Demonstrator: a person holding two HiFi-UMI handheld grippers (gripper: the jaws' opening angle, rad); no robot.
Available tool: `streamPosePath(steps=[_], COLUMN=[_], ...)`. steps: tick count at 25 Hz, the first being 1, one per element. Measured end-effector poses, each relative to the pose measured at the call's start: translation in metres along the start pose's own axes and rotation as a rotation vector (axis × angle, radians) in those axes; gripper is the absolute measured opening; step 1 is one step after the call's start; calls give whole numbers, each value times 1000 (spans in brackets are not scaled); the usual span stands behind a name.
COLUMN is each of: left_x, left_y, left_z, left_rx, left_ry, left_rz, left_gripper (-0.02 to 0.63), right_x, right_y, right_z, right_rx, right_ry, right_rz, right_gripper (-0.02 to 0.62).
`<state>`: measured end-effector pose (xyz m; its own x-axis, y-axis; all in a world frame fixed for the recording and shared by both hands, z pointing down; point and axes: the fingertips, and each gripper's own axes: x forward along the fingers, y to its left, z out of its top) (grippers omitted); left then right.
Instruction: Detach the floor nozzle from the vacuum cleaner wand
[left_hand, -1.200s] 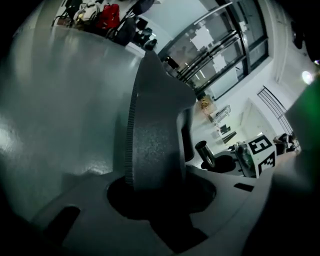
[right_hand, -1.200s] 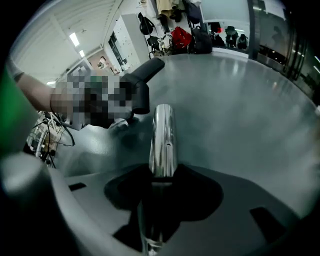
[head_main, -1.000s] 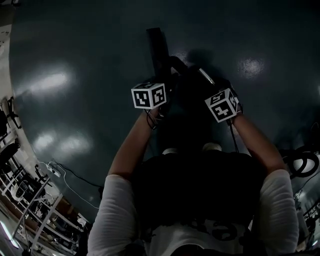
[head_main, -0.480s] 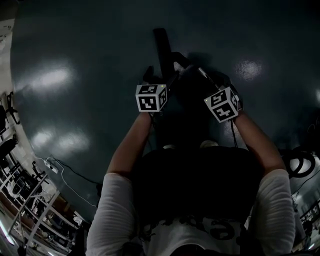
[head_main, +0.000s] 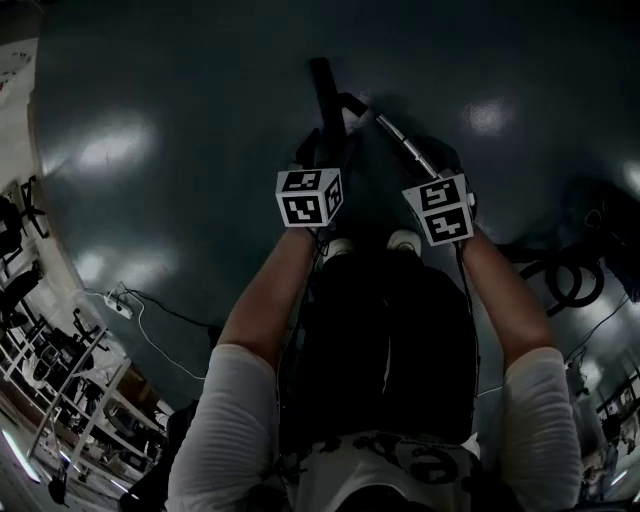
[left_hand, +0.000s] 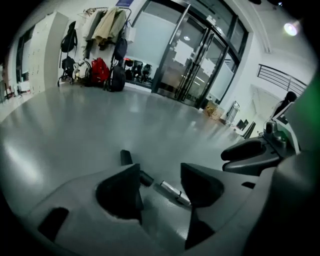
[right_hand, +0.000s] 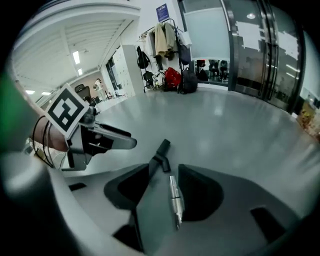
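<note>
The black floor nozzle lies on the dark floor, and the silver wand lies just right of its neck with a small gap between them. Both grippers hang well above these parts. My left gripper has nothing between its jaws, which are closing; the nozzle and wand show far below through the gap. My right gripper is also empty, its jaws wide and closing slightly, with the nozzle and wand beneath.
The person's shoes stand just behind the parts. Coiled cables lie on the floor at the right, racks and a power strip at the left. Bags and coats hang by glass doors far off.
Both grippers have risen from beside the nozzle and wand, which stay on the floor. The person has straightened up, and the shoes now show.
</note>
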<state>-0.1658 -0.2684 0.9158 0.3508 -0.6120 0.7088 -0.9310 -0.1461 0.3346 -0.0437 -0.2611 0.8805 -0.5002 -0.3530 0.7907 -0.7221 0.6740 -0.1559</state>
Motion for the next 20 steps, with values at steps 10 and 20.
streamPosePath(steps=[10,20], left_x=[-249,-475], left_y=[-104,-217], left_z=[152,285], left_rx=[-43,67], left_ry=[-89,-307], left_rz=[-27,-176], left_gripper=[5,5], right_x=[-253,-481], right_y=[53,139], right_z=[147,303], right_rx=[187,1], right_ry=[-138,-476], right_rz=[-142,-194], right_gripper=[3,3])
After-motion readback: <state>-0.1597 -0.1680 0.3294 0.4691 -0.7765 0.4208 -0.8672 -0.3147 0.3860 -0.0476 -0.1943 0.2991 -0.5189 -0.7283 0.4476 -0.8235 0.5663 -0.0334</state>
